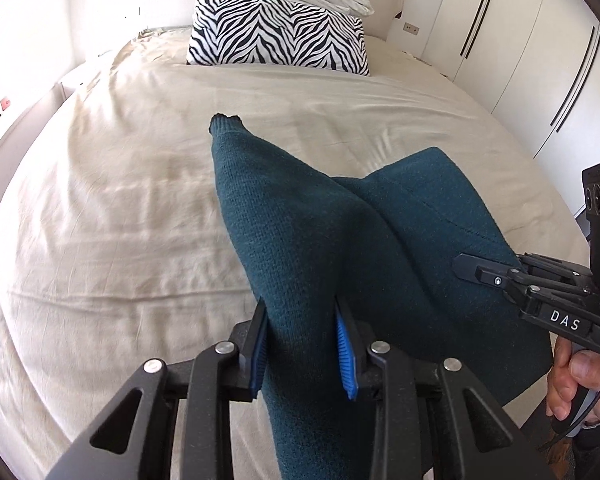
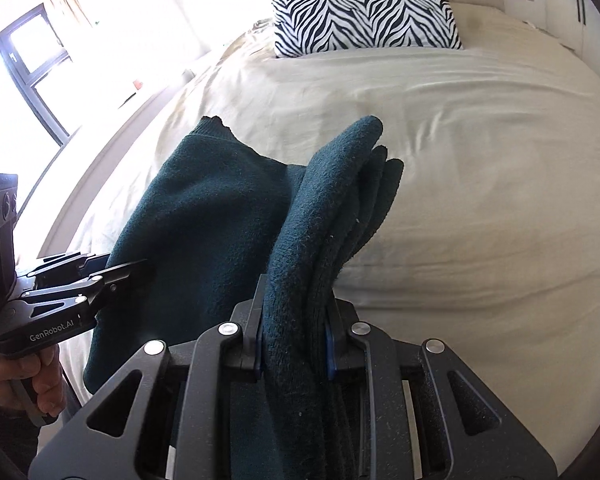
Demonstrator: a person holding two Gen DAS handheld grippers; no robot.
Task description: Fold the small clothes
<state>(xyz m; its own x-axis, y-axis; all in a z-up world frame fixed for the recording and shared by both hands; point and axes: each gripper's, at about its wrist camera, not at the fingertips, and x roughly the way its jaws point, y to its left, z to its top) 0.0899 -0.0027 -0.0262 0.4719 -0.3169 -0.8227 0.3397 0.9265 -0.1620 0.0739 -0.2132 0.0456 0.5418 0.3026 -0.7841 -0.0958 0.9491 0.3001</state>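
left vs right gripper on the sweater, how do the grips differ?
Left gripper pinches a single thick fold of the green sweater; right gripper clamps a bunch of several stacked layers. The left gripper's blue pads show clearly beside the cloth; the right gripper's pads are almost buried in it. Both are shut on the same sweater, held up over the bed.

left gripper clamped, right gripper clamped

Wide bed in a creased cream sheet, a zebra-striped black-and-white pillow lying at its head edge
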